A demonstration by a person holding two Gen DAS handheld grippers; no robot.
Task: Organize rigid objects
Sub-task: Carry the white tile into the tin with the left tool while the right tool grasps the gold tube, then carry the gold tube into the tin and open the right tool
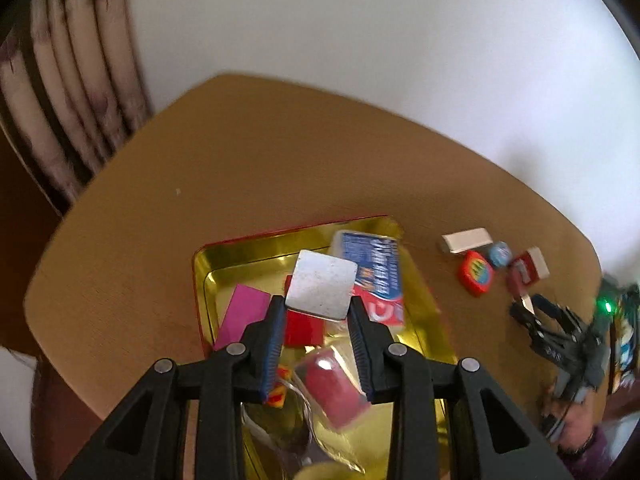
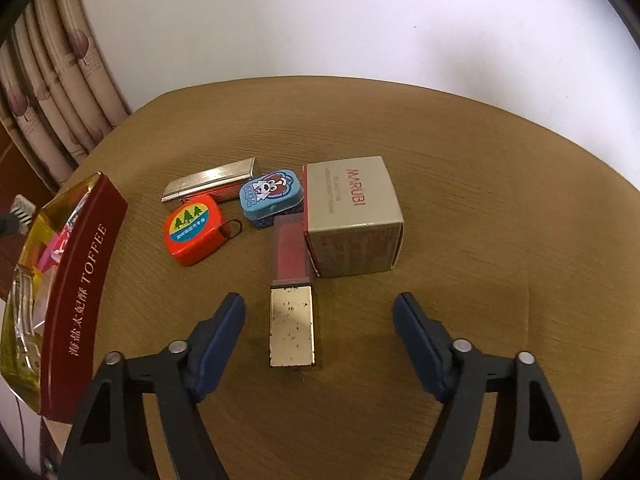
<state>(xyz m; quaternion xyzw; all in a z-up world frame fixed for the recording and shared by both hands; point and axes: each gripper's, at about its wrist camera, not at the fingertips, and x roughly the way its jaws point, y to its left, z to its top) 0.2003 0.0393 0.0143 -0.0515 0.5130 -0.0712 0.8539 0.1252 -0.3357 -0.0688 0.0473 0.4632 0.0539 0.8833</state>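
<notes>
Over the gold-lined red toffee tin (image 1: 208,276), my left gripper (image 1: 318,312) pinches a flat, scuffed silver metal plate (image 1: 322,290) by its near edge, jaws closed to the plate's width. The hold is shallow, so I judge the plate could swivel or slip out if I tilt it. Dropped from here it would land on the blue-and-white toothpaste box (image 1: 374,270), the pink card (image 1: 244,314) and the red packets already crowding the tin, and might end up propped on them instead of lying flat.

My right gripper (image 2: 319,310) hangs wide open and empty above the round brown table (image 2: 480,160), its jaws either side of a speckled gold-capped red lipstick (image 2: 292,304) without touching it. The lipstick's far end lies against the grey cardboard MARUBI box (image 2: 352,216). A crooked close could shove it into the box, and perhaps on toward the blue cartoon tin (image 2: 272,196) and the red tape measure (image 2: 192,230).
</notes>
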